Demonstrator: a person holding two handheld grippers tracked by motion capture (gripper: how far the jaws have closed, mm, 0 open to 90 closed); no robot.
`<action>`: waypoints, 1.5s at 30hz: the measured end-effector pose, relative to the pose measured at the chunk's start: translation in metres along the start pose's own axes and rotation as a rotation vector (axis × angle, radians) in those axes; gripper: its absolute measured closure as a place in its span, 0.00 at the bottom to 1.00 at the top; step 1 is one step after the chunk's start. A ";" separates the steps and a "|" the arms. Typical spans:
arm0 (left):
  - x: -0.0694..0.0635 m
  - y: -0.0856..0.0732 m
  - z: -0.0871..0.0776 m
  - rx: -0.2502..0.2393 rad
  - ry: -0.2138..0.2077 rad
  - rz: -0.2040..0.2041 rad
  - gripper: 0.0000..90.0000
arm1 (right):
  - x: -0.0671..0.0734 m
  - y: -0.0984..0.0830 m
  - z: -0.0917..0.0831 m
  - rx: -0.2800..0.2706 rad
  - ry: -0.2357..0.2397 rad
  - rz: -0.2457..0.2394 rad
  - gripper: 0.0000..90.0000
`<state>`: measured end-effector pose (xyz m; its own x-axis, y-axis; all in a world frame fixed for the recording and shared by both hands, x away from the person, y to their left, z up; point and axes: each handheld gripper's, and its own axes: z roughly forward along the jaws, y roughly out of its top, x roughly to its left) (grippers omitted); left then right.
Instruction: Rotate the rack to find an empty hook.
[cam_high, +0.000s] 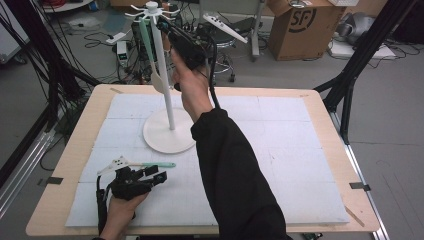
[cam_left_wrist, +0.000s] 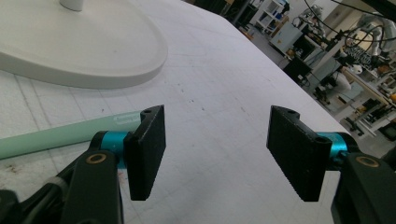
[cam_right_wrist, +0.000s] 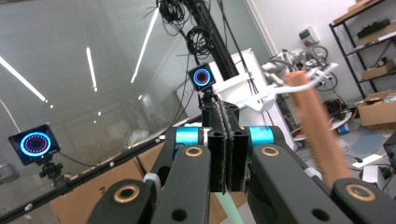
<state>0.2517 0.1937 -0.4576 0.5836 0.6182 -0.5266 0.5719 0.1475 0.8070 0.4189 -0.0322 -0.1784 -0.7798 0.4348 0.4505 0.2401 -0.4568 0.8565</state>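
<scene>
Utensils are seen in the high view: one mint-handled spatula with a white slotted head lies flat on the white mat of the worktop, just in front of the round base of a white hanging rack, and a second mint-handled utensil with a pale head hangs from the rack's upper hooks. The left tool rests low on the mat, just beside the lying spatula's handle end. The right tool is held high against the rack's top, close to the hanging utensil.

From the left gripper view, the left tool is shown with its jaws standing wide and bare mat between them; the mint handle lies outside the left jaw, touching or nearly touching it, and the rack's base is seen beyond.

From the right gripper view, the right tool is shown with its pads pressed together; a mint strip runs down below them, possibly the hanging utensil's handle, though a grip cannot be confirmed. A blurred brown-handled utensil hangs just beside it from a white hook.
</scene>
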 end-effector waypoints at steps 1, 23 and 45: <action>0.000 0.000 0.000 0.000 0.000 0.000 0.42 | 0.002 -0.001 0.002 -0.002 0.004 -0.004 1.00; 0.002 0.000 -0.008 -0.020 0.005 -0.006 0.42 | 0.008 -0.024 -0.011 0.084 0.081 -0.023 0.84; 0.000 -0.002 -0.008 0.012 0.034 0.033 0.42 | -0.046 -0.067 -0.111 0.222 -0.015 0.024 0.52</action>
<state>0.2463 0.1994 -0.4571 0.5824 0.6484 -0.4904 0.5599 0.1175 0.8202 0.3737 -0.1077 -0.2847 -0.7643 0.4379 0.4733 0.3811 -0.2854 0.8794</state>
